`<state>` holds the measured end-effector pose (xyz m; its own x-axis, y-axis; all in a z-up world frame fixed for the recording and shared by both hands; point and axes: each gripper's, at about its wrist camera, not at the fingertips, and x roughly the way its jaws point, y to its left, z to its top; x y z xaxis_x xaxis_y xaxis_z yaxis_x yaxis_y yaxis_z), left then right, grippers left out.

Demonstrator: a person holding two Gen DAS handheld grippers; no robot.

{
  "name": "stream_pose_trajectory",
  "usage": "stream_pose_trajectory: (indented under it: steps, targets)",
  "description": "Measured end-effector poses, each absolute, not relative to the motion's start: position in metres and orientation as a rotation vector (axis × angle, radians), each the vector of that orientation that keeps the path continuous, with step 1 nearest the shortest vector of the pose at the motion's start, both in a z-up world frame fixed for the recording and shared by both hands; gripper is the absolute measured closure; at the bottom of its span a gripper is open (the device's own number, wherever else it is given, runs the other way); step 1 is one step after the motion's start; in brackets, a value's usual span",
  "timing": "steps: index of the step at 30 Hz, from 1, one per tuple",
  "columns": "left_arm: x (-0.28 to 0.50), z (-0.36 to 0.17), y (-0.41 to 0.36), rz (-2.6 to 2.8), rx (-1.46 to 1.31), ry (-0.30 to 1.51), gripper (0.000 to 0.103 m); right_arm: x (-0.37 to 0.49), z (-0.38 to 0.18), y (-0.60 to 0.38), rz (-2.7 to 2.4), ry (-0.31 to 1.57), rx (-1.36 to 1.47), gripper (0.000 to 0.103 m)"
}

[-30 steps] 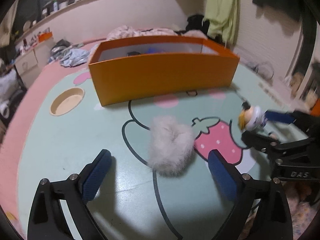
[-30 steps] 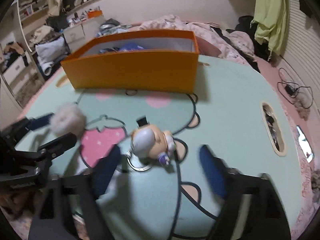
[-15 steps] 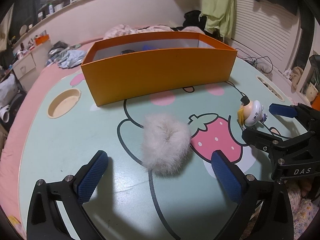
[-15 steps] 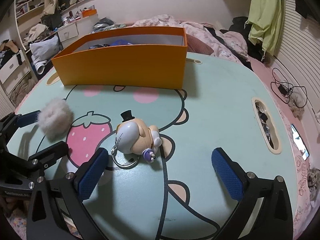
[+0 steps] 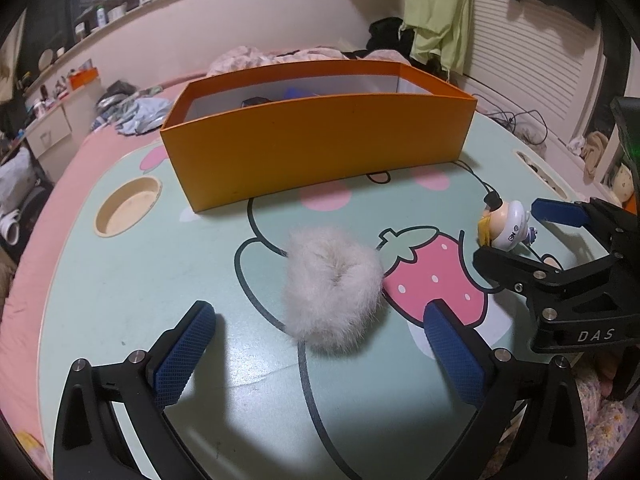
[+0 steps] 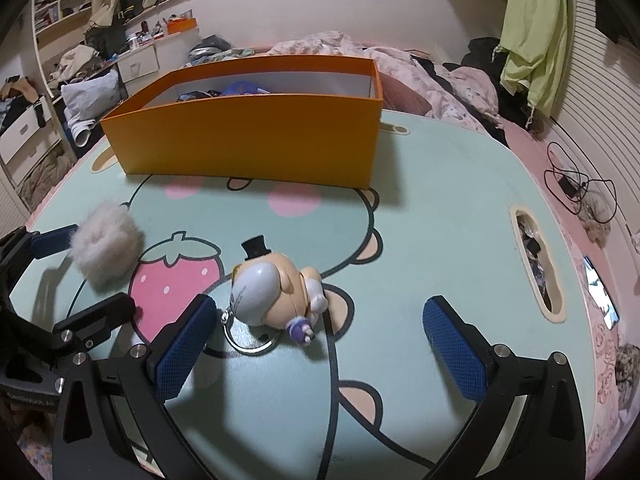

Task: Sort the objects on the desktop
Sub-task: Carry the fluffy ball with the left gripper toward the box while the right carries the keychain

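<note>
Left wrist view gives us our left gripper (image 5: 318, 344) with its fingers (image 5: 184, 354) spread wide and released, the white fluffy scrunchie (image 5: 332, 286) lying on the worktop (image 5: 140, 280) just ahead between them, untouched. From the right wrist view, our right gripper (image 6: 316, 344) is likewise fully released, the small hamster keychain figure (image 6: 276, 292) resting on the worktop nearer its left finger. Behind both stands the orange box (image 6: 256, 140), some items already inside.
</note>
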<state>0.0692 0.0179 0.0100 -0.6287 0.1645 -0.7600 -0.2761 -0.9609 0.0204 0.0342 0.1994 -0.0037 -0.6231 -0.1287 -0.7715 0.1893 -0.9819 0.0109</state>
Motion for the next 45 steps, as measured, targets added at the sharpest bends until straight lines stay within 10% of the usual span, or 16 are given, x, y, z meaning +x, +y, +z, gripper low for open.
stream_pose_trajectory:
  steps: [7,10,11,45]
  targets:
    - [0.072,0.011,0.016,2.640,-1.180,0.181,0.002,0.032,-0.004,0.195,-2.669,0.119,1.257,0.000]
    - [0.078,0.016,0.016,2.636,-1.112,0.169,0.049,0.039,0.000,0.191,-2.639,0.133,1.181,0.024]
    - [0.079,0.017,0.018,2.627,-1.099,0.171,0.074,0.043,0.002,0.187,-2.625,0.149,1.144,0.051]
    - [0.040,0.122,-0.003,2.784,-0.724,-0.024,0.075,0.021,0.094,0.172,-2.663,0.120,0.811,0.061]
